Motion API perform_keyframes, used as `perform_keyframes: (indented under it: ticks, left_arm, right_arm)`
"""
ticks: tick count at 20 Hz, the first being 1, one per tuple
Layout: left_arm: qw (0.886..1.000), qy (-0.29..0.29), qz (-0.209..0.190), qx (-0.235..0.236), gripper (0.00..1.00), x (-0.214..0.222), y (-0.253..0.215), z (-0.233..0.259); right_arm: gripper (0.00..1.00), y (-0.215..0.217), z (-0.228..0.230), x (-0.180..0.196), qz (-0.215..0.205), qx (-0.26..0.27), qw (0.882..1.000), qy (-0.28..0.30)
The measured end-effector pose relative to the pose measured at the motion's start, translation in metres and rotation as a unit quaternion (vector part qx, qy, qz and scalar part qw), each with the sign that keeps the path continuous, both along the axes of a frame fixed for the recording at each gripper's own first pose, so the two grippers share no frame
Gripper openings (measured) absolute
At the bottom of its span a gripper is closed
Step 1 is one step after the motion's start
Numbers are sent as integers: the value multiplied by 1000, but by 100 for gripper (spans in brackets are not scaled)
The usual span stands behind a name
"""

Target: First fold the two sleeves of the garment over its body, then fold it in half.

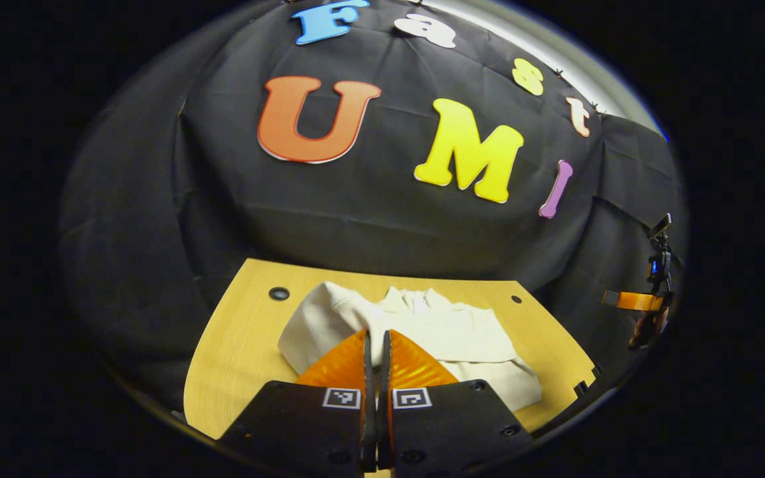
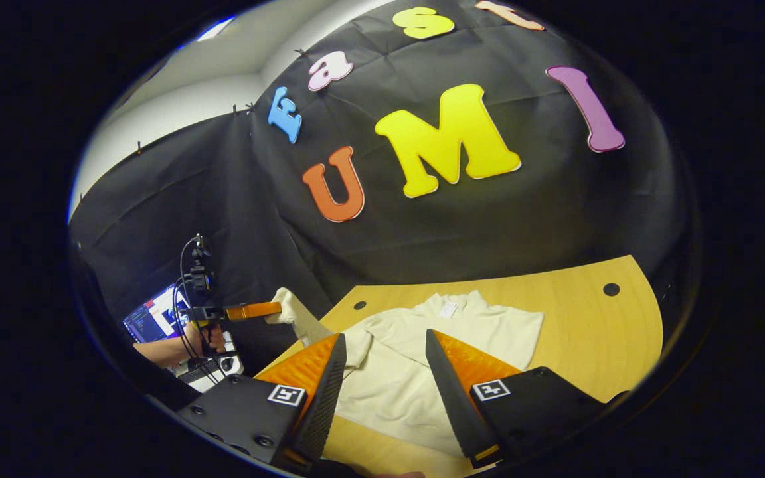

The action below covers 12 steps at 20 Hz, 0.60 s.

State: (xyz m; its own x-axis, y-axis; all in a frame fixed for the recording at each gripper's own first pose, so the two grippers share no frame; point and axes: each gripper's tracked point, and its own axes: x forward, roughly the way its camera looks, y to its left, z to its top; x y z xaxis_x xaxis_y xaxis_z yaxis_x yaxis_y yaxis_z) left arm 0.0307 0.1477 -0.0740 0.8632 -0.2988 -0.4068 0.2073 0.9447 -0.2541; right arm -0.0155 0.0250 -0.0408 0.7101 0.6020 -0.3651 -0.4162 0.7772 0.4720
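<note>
Left gripper (image 1: 376,337): fingers pressed together, only a hairline slit between them. In the right gripper view it sits off the table's left edge, held up by a hand (image 2: 204,340), and the cream sleeve (image 2: 293,313) runs from its tips down to the garment's shoulder. I read that as clamped on the sleeve cuff. The pinch point itself isn't resolvable, so this is a judgement.

Why it's held high and out: probably to get the sleeve off the table and taut, so it can swing over the body without dragging or bunching.

Right gripper (image 2: 382,368): jaws spread wide with nothing between them, hanging above the lower body of the garment. It's likely parked there to pin the torso, or to be ready for the other sleeve.

Garment (image 2: 442,338): a cream long-sleeve top, lying flat on the wooden table (image 2: 595,312), with its neckline towards the booth wall and its hem towards the grippers. The body is spread but a bit wrinkled near the left shoulder.

I can't tell whether the far sleeve is already folded in. That edge looks squared off.

Stage: first sleeve fold, I think, with the half-fold not yet done.

Risk: a cuff-only grip could slip, or could pull the whole body towards the edge.
</note>
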Motion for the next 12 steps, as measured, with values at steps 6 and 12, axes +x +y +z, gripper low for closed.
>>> perform_keyframes:
  ticks: [6,12]
  left_arm:
    - [996,-34,-87,-8,4,60,-80,36]
    - [981,-37,-189,-8,4,95,-187,32]
  right_arm:
    - [76,-56,12,-9,-64,3,998,-16]
    - [76,-122,8,-30,-130,-2,991,-15]
